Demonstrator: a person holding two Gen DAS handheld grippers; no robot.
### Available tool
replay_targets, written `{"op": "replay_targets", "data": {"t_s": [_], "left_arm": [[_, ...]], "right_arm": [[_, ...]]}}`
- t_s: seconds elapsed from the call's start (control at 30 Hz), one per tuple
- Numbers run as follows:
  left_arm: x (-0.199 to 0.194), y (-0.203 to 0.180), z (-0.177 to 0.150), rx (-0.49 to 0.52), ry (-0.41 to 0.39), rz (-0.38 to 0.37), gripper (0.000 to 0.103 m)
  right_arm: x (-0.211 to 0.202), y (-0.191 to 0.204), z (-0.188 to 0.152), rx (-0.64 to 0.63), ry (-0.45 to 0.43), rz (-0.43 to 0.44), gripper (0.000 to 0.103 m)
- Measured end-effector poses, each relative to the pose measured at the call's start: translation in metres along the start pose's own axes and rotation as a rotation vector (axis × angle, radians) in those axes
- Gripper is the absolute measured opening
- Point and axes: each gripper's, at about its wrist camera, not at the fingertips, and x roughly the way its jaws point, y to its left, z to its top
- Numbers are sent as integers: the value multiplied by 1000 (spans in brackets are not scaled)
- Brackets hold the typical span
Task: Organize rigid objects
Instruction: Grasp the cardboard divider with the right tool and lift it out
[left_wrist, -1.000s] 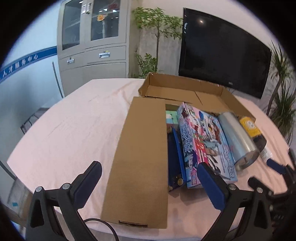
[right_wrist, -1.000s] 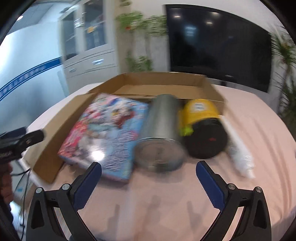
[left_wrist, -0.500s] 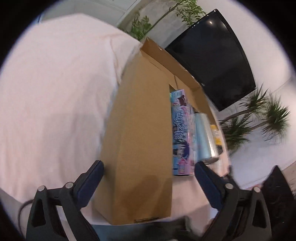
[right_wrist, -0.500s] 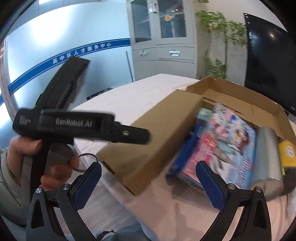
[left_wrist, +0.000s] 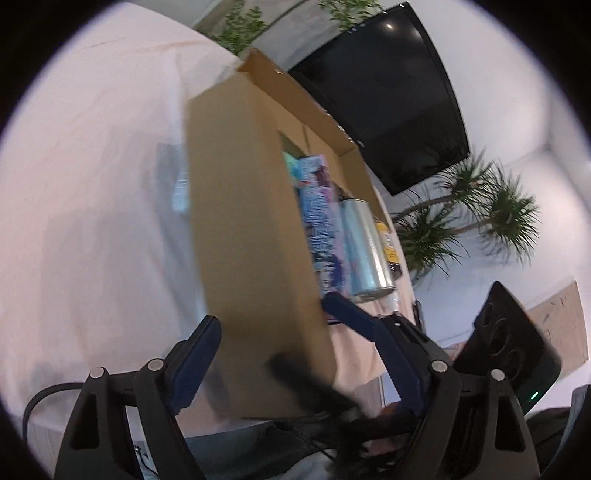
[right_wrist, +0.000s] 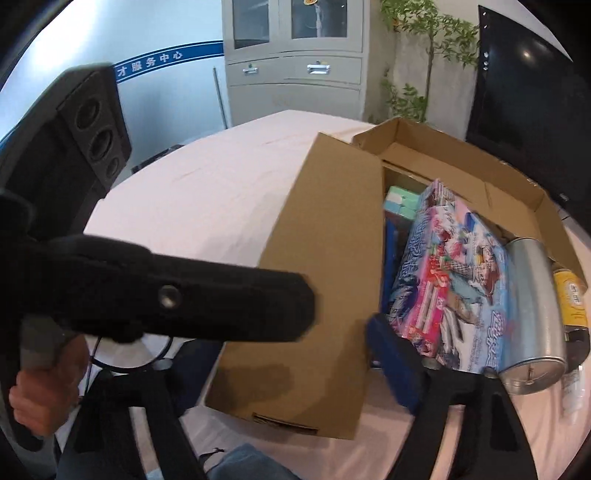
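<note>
Left gripper (left_wrist: 269, 325) wide open, straddling cardboard flap (left_wrist: 251, 236). Right gripper (right_wrist: 280, 350) spread, empty; toy box (right_wrist: 454, 291) at 2 o'clock.

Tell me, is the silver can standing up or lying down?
Lying down. The silver can rests on its side beside the colorful toy box, round end facing the camera.

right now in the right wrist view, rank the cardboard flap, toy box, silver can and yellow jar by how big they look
1. cardboard flap
2. toy box
3. silver can
4. yellow jar, partly cut off at the edge
</note>
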Motion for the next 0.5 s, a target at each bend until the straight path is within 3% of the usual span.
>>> {"op": "replay_targets", "data": {"t_s": [0.07, 0.17, 0.2, 0.23, 0.3, 0.33, 0.37, 0.4, 0.43, 0.5], "left_arm": [[-10, 17, -4, -62, -26, 12, 86], [-18, 41, -11, -170, -60, -11, 88], [-17, 44, -13, -176, -60, -17, 88], [-14, 44, -14, -175, -56, -33, 88], [-4, 43, -15, -183, -41, -75, 88], [2, 39, -13, -181, -38, -84, 88], [7, 39, -13, -179, -34, -87, 88], [13, 37, -12, -175, -30, -80, 88], [16, 37, -10, -173, -28, -82, 88], [28, 38, -8, -178, -7, -108, 87]], "right_arm": [[-7, -11, -1, 32, -18, 39, 50], [-17, -27, 0, 120, -30, 156, 36], [-16, -34, -1, 140, -22, 183, 28], [-11, -36, 2, 161, 13, 217, 13], [-9, -43, 1, 146, 4, 186, 13], [-13, -38, 3, 117, -5, 122, 21], [-10, -41, 7, 102, -9, 85, 48], [-21, -35, -6, 103, -19, 63, 67], [-28, -35, -6, 112, -49, 49, 97], [-35, -30, -9, 82, -40, 39, 102]]}}
